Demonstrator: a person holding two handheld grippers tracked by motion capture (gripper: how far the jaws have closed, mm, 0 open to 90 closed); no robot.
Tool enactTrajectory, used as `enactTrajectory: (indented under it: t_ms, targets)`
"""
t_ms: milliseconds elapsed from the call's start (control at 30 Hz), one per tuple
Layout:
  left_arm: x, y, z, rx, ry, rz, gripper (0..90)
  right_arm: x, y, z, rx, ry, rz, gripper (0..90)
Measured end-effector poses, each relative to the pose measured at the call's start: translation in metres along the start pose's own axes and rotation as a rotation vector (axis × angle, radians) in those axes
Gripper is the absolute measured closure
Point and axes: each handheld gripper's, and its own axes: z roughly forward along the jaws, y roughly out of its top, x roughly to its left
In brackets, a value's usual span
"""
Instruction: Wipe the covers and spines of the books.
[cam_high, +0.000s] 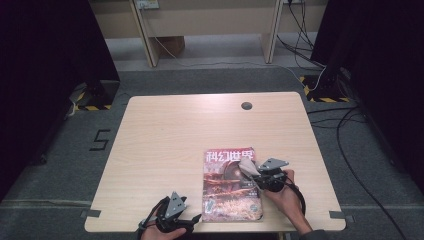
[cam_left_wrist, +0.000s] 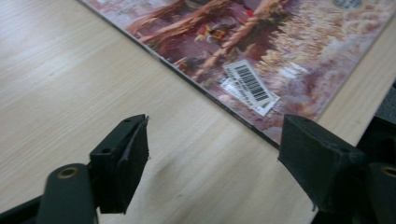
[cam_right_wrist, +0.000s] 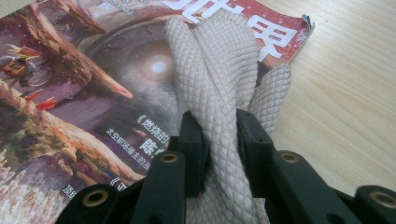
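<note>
With the right gripper (cam_right_wrist: 219, 135) clamping a bunched beige waffle-weave cloth (cam_right_wrist: 224, 74) over the glossy red-covered magazine (cam_high: 227, 187) and the left gripper (cam_left_wrist: 212, 154) open above the pale wooden desk (cam_high: 165, 135), wiping could drag the unpinned magazine.

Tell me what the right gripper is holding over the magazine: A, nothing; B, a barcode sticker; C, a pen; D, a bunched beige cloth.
D: in the right gripper view the right gripper has its jaws pressed on a bunched beige cloth that lies over the magazine cover.
</note>
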Motion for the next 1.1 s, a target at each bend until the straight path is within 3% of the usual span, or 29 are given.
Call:
enactTrajectory:
  t_ms: [133,267,367,500,767,1100]
  targets:
    - [-0.004,0.001,0.002,-0.008,-0.031,0.017,31.6,0.003,0.001,0.0,0.007,-0.009,-0.023,75.3]
    - [-0.013,0.003,0.008,0.0,-0.076,0.061,35.6,0.011,0.002,0.0,0.01,0.006,-0.039,75.4]
    - [-0.017,0.003,0.011,0.003,-0.087,0.072,37.1,0.021,0.004,0.002,0.008,0.042,-0.056,75.5]
    - [-0.019,0.003,0.013,0.011,-0.09,0.075,38.5,0.032,0.008,0.006,0.0,0.053,-0.096,75.6]
    - [-0.023,0.003,0.019,0.021,-0.126,0.086,43.3,0.042,0.018,0.015,0.0,0.066,-0.109,75.5]
    - [-0.023,0.008,0.023,0.028,-0.102,0.075,46.4,0.042,0.028,0.026,-0.011,0.063,-0.122,75.6]
